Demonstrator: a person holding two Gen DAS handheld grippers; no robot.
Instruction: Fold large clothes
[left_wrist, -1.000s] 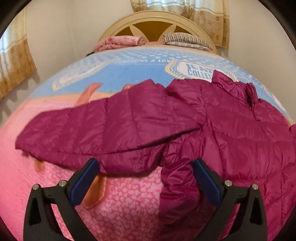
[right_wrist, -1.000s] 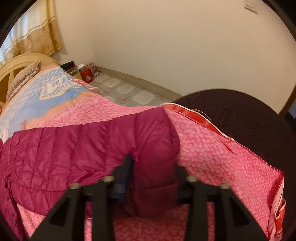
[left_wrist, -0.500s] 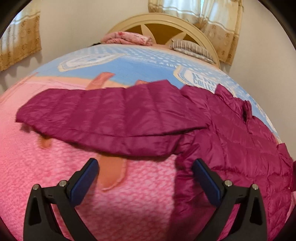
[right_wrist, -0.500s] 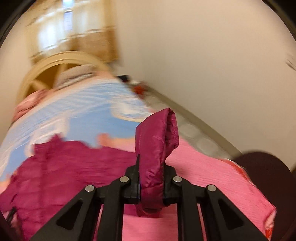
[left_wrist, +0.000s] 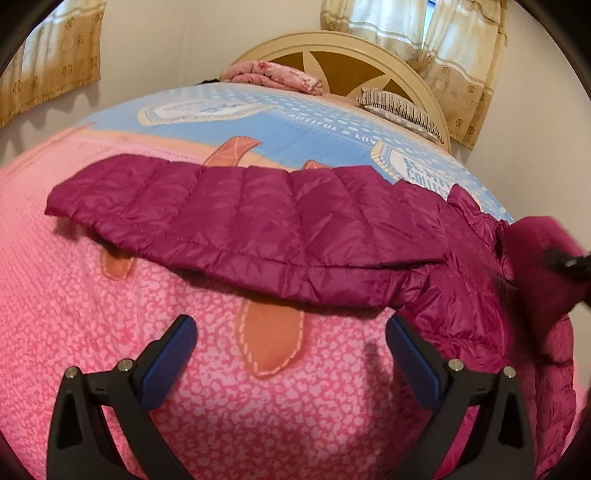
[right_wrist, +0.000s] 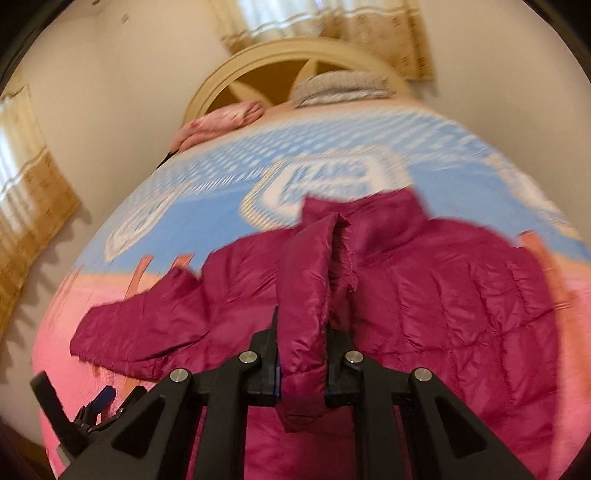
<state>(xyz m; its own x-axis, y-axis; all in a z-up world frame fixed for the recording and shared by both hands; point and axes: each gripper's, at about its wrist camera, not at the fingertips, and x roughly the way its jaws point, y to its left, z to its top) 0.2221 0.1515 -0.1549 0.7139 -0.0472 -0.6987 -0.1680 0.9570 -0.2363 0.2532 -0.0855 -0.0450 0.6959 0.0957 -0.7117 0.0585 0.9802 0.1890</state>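
now right claw (right_wrist: 301, 373) clenched on sleeve (right_wrist: 306, 295) of puffer jacket (left_wrist: 258, 225); left claw (left_wrist: 291, 354) released above bedspread (left_wrist: 74, 314).

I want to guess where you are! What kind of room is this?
Most likely a bedroom. There is a big bed with a curved headboard, pillows up against it, and curtains at the window. A purple jacket lies spread on the bed.

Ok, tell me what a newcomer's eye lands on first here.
The magenta puffer jacket spread across the pink and blue bedspread, one sleeve lying out flat. Next, the right gripper, shut on the other sleeve's cuff above the jacket's body. The left gripper hangs open over bare bedspread.
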